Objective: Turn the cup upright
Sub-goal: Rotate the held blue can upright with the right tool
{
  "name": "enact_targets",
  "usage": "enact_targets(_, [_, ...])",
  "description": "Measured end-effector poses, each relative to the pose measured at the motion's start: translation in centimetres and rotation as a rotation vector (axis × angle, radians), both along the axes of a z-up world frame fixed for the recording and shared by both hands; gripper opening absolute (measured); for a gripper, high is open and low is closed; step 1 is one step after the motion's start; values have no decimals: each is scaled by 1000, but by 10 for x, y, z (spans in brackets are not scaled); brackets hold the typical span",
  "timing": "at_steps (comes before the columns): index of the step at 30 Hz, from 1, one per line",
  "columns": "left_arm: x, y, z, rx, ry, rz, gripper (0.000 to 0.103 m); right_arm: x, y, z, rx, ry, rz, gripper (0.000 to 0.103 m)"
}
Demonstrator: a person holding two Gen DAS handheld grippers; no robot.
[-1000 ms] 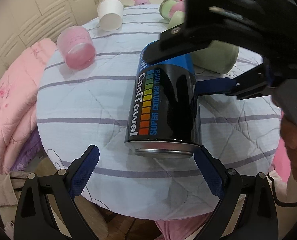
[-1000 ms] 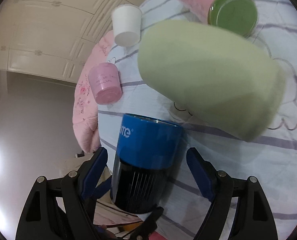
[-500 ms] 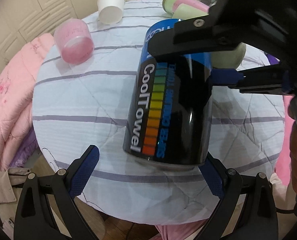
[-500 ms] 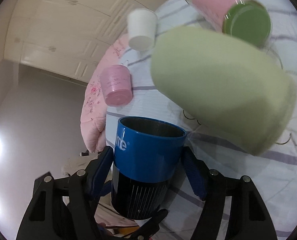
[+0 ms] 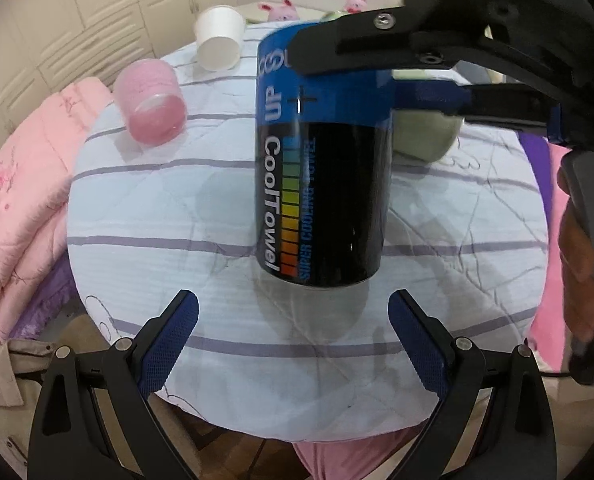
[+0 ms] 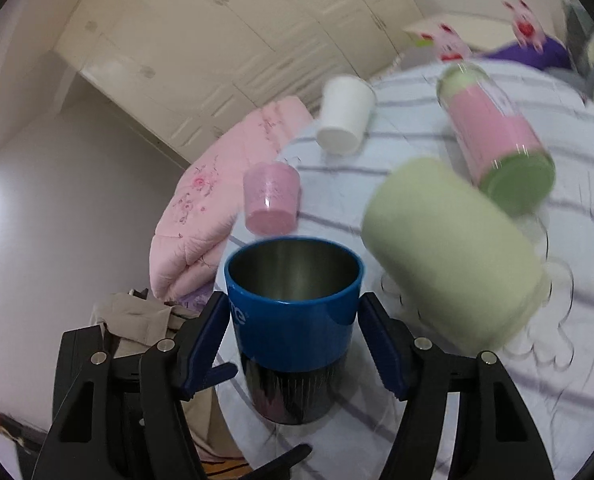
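The bench [image 5: 145,240] is round, with a pale blue cloth [image 5: 257,360] on it. The cloth has thin purple stripes and drawn pictures.

Many cups are on the cloth. A pink cup [image 5: 153,106] lies on its side near the far left edge. A white cup [image 5: 219,36] lies on its side at the far edge. A big green cup [image 6: 457,256] lies on its side too. Next to it is a pink and green cup [image 6: 497,140], also tipped over. The blue and black cup [image 5: 321,160] stands up near the middle, open end up.
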State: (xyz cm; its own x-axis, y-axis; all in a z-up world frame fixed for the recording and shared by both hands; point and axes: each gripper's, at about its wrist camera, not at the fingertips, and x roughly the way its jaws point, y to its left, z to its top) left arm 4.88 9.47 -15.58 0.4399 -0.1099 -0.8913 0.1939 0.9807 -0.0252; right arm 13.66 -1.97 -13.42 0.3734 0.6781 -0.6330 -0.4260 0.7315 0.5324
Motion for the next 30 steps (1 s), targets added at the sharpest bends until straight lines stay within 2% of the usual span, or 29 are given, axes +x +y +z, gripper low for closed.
enact_targets(3, [4,7,-2,5,9,46,97,1,7,7,-25,-90,37,65])
enact_targets(5, [3,11,-4,-10,22,68,97,2,11,9,-70,-129,51,61])
enact_targets(8, [4,11,-5,-14,22,73,97,9,13,2,-69,-55,67,61])
enact_targets(12, [5,12,2,-41,2,70,97,18,9,-6,-56,38,11,61])
enact_targets(15, [12,9,11,-26,-17,75,97,31,13,-8,-57,83,-15,71])
enact_targets(17, [18,10,14,-41,-14,77,97,38,18,-4,-69,91,-28,76])
enact_targets(19, [24,10,15,-36,-11,84,97,44,25,-1,-86,118,-27,76])
enact_targets(21, [28,11,13,-53,1,79,97,49,33,0,-144,136,-28,76])
enact_targets(24, [39,13,11,-67,13,88,98,49,41,2,-181,137,-36,76])
enact_targets(30, [48,21,8,-70,15,100,98,61,60,-7,-246,188,-30,77])
